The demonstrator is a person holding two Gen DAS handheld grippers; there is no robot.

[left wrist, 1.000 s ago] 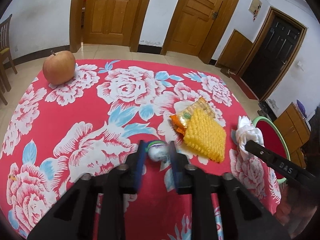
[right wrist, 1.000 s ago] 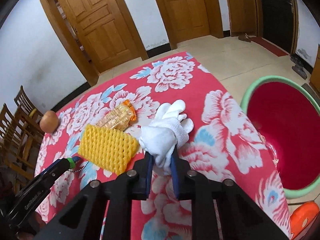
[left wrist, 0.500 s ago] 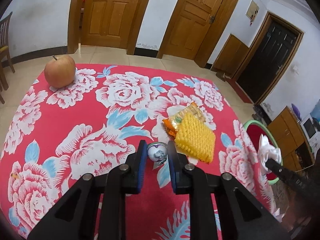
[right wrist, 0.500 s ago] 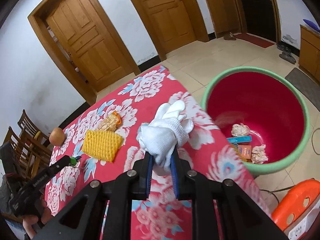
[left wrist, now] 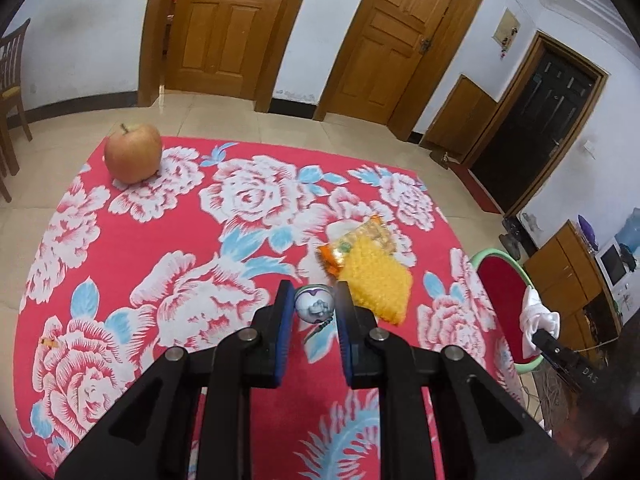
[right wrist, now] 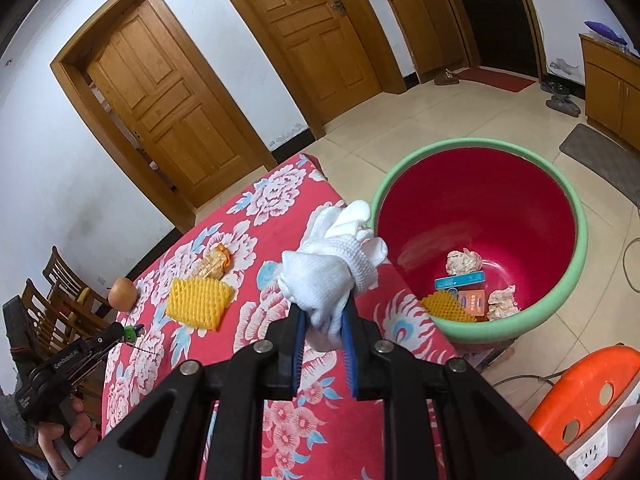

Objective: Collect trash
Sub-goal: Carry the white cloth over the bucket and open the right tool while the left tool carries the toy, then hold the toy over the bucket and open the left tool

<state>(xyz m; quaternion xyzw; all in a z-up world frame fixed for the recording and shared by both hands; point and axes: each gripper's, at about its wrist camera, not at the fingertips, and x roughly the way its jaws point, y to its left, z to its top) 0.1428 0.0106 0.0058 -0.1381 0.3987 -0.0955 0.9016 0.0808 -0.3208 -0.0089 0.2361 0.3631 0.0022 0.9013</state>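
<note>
Right hand-held gripper (right wrist: pixel 323 322) clamps a bundled white knitted glove (right wrist: pixel 332 268) near the red, green-rimmed plastic basin (right wrist: pixel 576 216), which contains trash. Left hand-held gripper (left wrist: pixel 313 308) grips a small round keychain ball (left wrist: pixel 314 303). Yellow foam net (right wrist: pixel 198 298) and orange snack wrapper (right wrist: pixel 214 264) remain on the table (right wrist: pixel 248 328).

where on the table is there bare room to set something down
Broad bare cloth lies between the apple and the left gripper, along that side of the tablecloth. It is crowded where the yellow foam net overlaps the snack wrapper.
</note>
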